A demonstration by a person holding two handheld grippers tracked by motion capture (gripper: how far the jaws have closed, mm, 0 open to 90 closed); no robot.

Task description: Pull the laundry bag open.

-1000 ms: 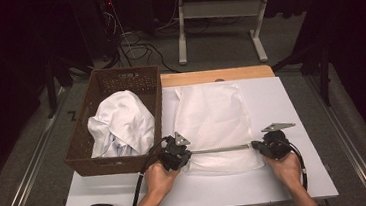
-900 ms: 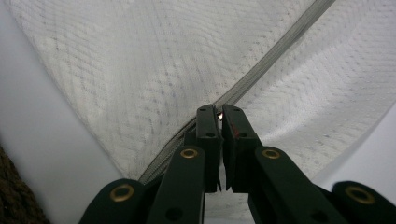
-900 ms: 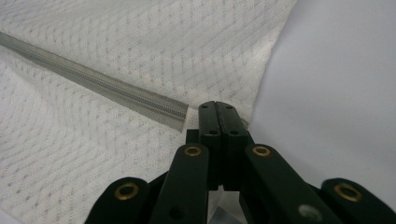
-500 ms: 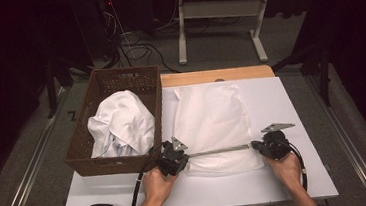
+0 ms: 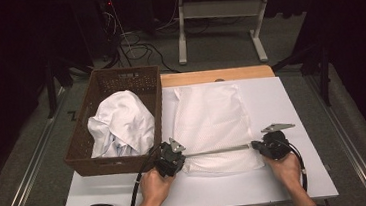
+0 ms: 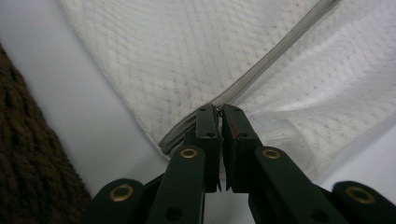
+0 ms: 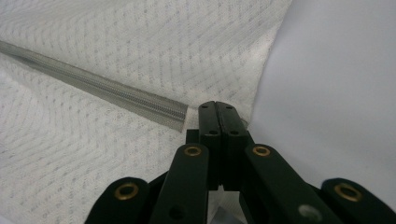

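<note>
Left gripper [image 5: 171, 157] farther left along the zipper [image 5: 218, 150], away from right gripper [image 5: 266, 146].

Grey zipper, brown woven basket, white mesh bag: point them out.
grey zipper [image 5: 218, 150], high view, mid-length of the strip.
brown woven basket [image 5: 110, 164], high view, near wall.
white mesh bag [image 5: 212, 115], high view, centre of its top face.

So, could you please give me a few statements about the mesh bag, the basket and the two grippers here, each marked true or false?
1. The white mesh bag lies flat on the white table. True.
2. The wicker basket is empty. False: a crumpled white cloth lies in it.
3. The left gripper is shut at one end of the grey zipper. True.
4. The right gripper hangs open above the basket. False: it is shut on the bag's edge, past the zipper's other end.
5. The basket stands to the right of the bag in the high view. False: it stands to its left.
</note>
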